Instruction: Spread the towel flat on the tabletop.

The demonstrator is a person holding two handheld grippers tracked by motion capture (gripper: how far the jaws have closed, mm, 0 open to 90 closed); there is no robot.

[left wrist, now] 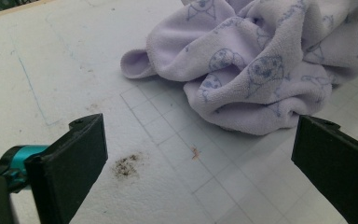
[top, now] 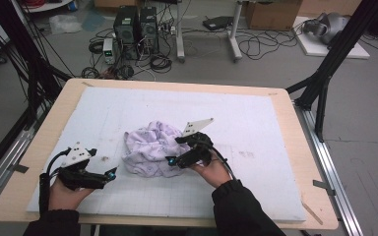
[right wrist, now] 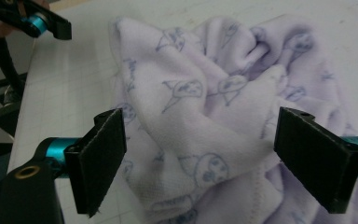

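Observation:
A crumpled lilac towel (top: 150, 147) printed with small blue figures lies near the middle of the white gridded board (top: 256, 123). My right gripper (top: 171, 160) is at the towel's near right edge. In the right gripper view its jaws stand wide apart, with a raised fold of the towel (right wrist: 205, 116) between them; the pads (right wrist: 100, 158) do not press on it. My left gripper (top: 112, 173) rests low on the board to the left of the towel, open with bare board between its jaws (left wrist: 198, 154). The towel (left wrist: 261, 70) lies just ahead of it.
The board sits on a wooden table (top: 44, 137). A small brown stain (left wrist: 127, 165) marks the board near the left gripper. Beyond the table's far edge are computer towers (top: 135, 29), cables and boxes on the floor. Black frame posts (top: 325, 73) stand at both sides.

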